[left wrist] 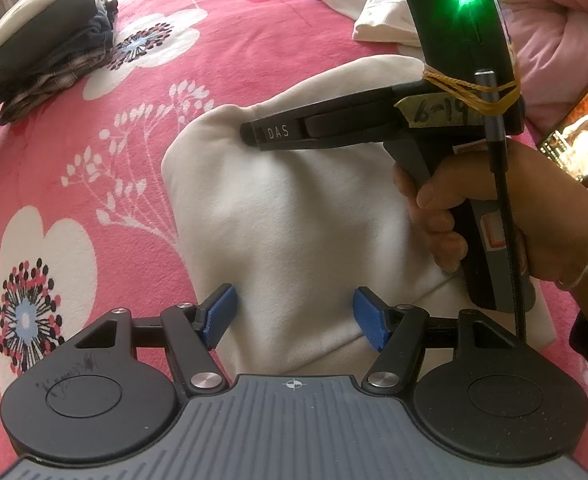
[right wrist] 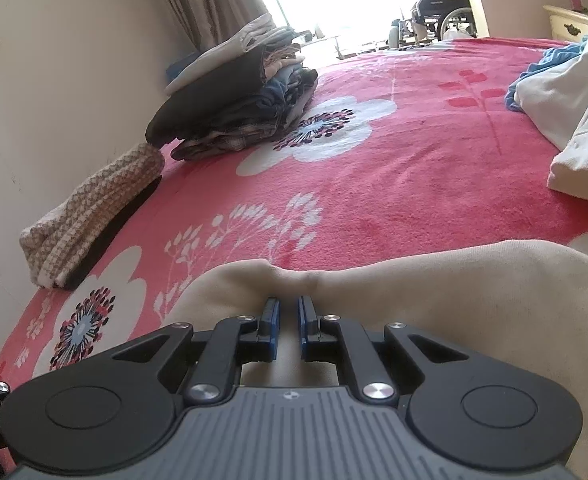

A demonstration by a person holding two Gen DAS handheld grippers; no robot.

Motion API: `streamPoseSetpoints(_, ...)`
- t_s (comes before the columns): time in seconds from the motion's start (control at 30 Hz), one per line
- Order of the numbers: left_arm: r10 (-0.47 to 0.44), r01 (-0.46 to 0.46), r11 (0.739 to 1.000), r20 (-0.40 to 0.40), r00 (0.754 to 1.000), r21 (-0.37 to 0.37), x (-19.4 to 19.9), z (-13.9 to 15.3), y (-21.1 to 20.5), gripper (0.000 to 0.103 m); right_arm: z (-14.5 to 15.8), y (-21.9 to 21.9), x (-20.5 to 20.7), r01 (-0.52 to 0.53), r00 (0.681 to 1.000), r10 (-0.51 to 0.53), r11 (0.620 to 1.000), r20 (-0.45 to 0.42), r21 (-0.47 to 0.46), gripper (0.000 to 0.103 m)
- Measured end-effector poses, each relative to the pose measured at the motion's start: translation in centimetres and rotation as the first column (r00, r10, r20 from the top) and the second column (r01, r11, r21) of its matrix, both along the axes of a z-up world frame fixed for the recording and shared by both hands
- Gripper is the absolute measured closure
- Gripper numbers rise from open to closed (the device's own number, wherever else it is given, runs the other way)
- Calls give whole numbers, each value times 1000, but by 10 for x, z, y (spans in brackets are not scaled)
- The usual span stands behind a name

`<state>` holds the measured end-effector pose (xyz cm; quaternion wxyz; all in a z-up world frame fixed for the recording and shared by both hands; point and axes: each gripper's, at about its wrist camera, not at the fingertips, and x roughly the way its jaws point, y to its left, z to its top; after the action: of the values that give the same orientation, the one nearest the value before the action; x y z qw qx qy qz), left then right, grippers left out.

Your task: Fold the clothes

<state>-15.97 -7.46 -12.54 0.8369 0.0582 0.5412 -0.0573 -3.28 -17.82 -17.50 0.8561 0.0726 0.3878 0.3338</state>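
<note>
Pinching cream garment (right wrist: 414,300): right claw (right wrist: 290,322); left claw (left wrist: 294,316) spread above.

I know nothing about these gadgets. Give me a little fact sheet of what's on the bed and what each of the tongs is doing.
Surface: pink floral fleece blanket
Garment in work: cream soft folded garment
Left tongs: open, blue pads either side of the garment's near edge
Right tongs: shut, resting on the garment's far fold
Finished pile: stack of dark folded clothes, far left
Waiting: white unfolded clothes, far right
</note>
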Motion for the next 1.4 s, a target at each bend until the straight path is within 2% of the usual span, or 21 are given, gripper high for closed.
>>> streamPoseSetpoints(0.27,0,0,1000,12,1000,-5,-2,1,0,38,0,-1,-1,12,1000,-12,1000,-1,7,95)
streamPoseSetpoints(0.37,-15,17,999,41,999,-49,-7,6,9,38,2,-5,-5,26,1000,-26,999,3,26,94)
streamPoseSetpoints(0.47,-3,12,997,125,992,-70,-13,22,22,37,20,-26,-16,52,998,-54,996,35,66,91)
streamPoseSetpoints(0.57,3,15,997,232,973,-78,-10,37,34,33,41,-66,-28,148,981,-159,984,109,99,90)
streamPoseSetpoints(0.67,33,3,993,297,954,-120,12,41,41,32,47,-94,-26,266,951,-267,964,157,32,89)
streamPoseSetpoints(0.77,49,2,990,349,936,-144,40,25,40,33,38,-99,-19,313,938,-302,949,170,-43,91)
streamPoseSetpoints(0.87,59,-31,995,324,944,-91,65,-6,39,35,8,-86,-13,321,939,-287,929,191,-182,91)
streamPoseSetpoints(0.9,67,-46,996,320,945,-74,69,-14,41,34,-1,-86,-11,329,937,-295,925,188,-188,96)
streamPoseSetpoints(0.97,72,-49,996,331,941,-78,68,-21,44,32,-8,-88,-10,344,931,-311,922,190,-179,96)
streamPoseSetpoints(1.1,77,-54,995,332,940,-80,66,-20,44,32,5,-87,-10,356,929,-324,914,178,-194,95)
streamPoseSetpoints(1.23,72,-50,996,333,940,-72,68,-22,44,31,28,-89,-15,357,920,-328,927,217,-113,93)
streamPoseSetpoints(1.3,68,-48,997,338,939,-65,67,-23,43,31,22,-84,-8,344,927,-313,930,207,-133,93)
streamPoseSetpoints(1.4,63,-46,997,342,937,-57,67,-24,40,31,-5,-82,0,344,932,-317,928,177,-147,97)
